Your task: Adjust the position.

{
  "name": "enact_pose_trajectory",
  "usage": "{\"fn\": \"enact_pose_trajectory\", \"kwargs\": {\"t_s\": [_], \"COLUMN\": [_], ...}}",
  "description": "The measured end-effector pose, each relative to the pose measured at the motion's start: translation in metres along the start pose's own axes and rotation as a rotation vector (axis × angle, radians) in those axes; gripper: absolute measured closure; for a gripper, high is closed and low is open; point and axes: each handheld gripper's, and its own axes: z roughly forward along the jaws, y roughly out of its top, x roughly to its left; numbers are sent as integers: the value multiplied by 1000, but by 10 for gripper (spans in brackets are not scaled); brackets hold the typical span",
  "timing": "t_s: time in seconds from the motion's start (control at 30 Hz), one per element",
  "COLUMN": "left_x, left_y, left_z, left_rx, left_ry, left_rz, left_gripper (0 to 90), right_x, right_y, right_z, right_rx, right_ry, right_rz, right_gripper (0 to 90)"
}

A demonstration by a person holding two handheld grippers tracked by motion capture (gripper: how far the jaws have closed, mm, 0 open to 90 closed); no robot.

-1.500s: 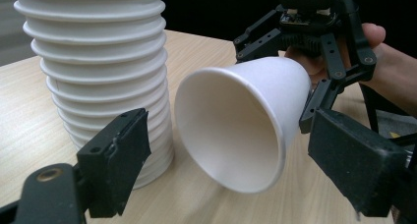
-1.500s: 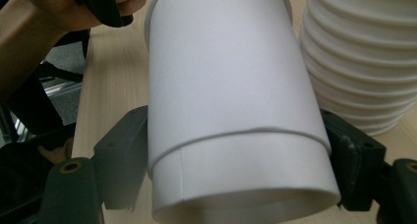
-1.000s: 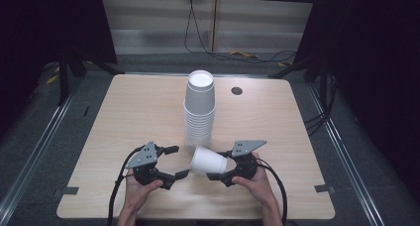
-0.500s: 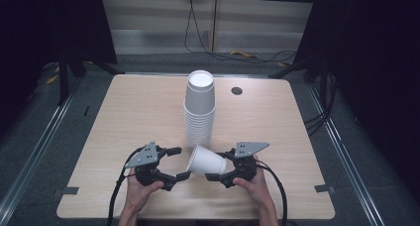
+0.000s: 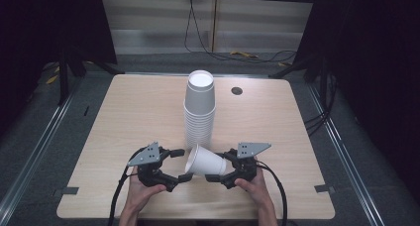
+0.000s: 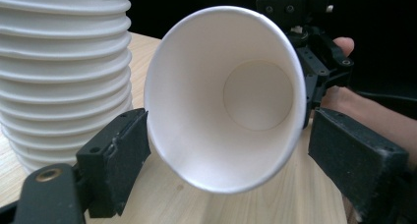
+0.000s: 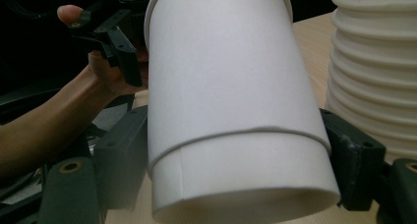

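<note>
Nearest me, both forearms come in from the bottom edge of the table [image 5: 124, 117], hands low and side by side, each wrapped around a gripper's handle. My right gripper [image 5: 218, 172] has the paper cup [image 5: 204, 161]: its two black jaws are closed onto the cup's base end, one on each side, as the right gripper view shows with the cup's wall between the pads. The cup lies on its side, off the tabletop, its mouth turned toward my left hand and tipped slightly up.

My left gripper [image 5: 182, 164] sits right at that mouth. Its jaws stand wide apart, one on either side of the rim. In the left gripper view I look straight down into the cup [image 6: 226, 98], with a pad close on each side of the rim; I can't tell if either one touches it. That gripper grasps nothing.

The right hand [image 5: 250, 184] is angled inward, wrist toward the table's near edge; the left hand [image 5: 143, 189] mirrors it.

Just beyond the held cup stands the stack of cups [image 5: 199, 109], upright near the table's middle. Farther back, a small dark disc [image 5: 236, 91] is set in the tabletop.
</note>
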Motion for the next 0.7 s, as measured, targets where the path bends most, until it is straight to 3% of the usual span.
{"fn": "enact_pose_trajectory", "kwargs": {"t_s": [0.1,0.3,0.4,0.57,0.7], "left_x": [2,4,6,11,11], "left_y": [0,-1,0,6,9], "left_z": [4,9,13,17,19], "left_rx": [12,26,66,89,75], "left_ry": [37,13,23,-30,-56], "left_rz": [-11,0,7,32,40], "left_gripper": [155,95,10,0,22], "right_x": [0,1,2,3,3], "right_y": [0,0,2,4,5], "right_z": [1,3,4,6,7], "right_rx": [-11,-10,-14,-11,-6], "right_ry": [-3,14,25,26,33], "right_rz": [3,-6,-14,-23,-25], "right_gripper": [226,227,227,226,227]}}
